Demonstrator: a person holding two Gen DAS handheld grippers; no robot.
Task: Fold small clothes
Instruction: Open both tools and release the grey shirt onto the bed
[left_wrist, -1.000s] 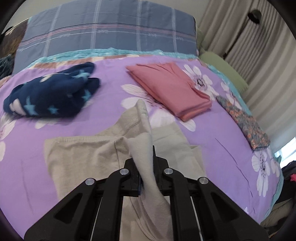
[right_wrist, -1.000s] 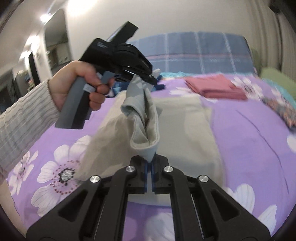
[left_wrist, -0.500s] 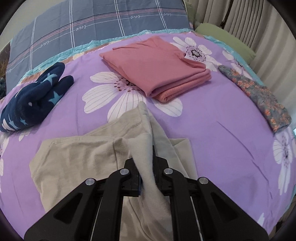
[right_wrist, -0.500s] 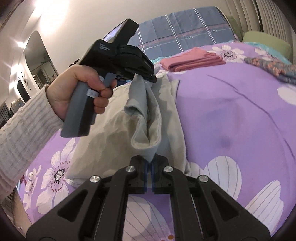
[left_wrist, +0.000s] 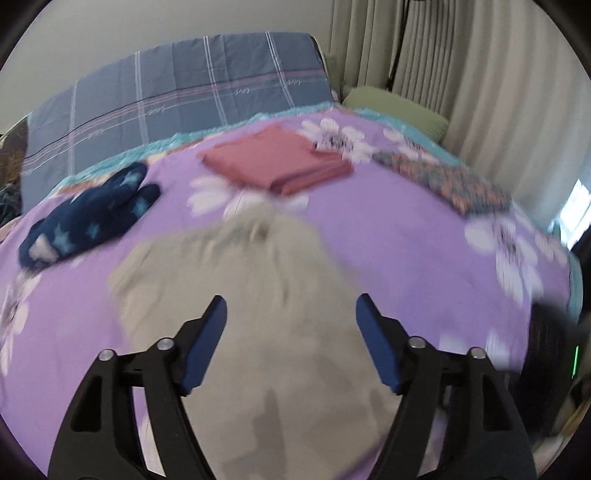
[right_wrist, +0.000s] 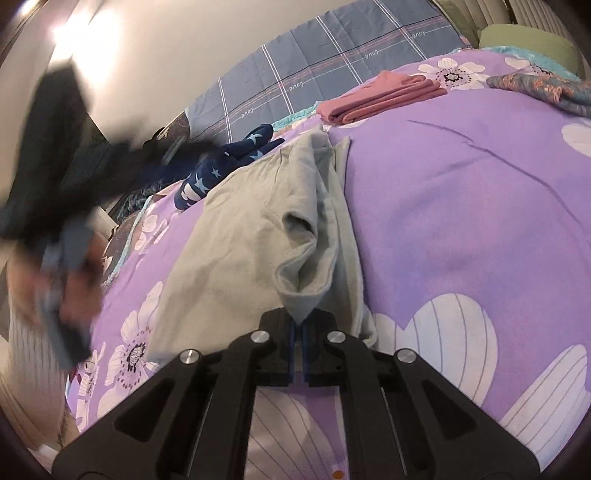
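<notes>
The beige knit cotton garment (left_wrist: 266, 314) lies spread on the purple flower-printed bedspread (left_wrist: 399, 236), filling the lower centre of the left wrist view and running up the centre-left of the right wrist view. The left gripper (left_wrist: 291, 341) has just been opening: its blue-padded jaws stand wide apart above the cloth, nothing between them. The right gripper (right_wrist: 298, 325) is pressed together on a raised corner of the garment, low in its frame. To finish this fold cleanly, lower the pinched corner until its edge lines up with the layer beneath, then release; a drop from height would likely leave the ridge now standing along the garment's right edge. Keep clear of the folded pink garment (left_wrist: 277, 166) and the navy star-patterned fleece (left_wrist: 88, 218) in the upper frame.
</notes>
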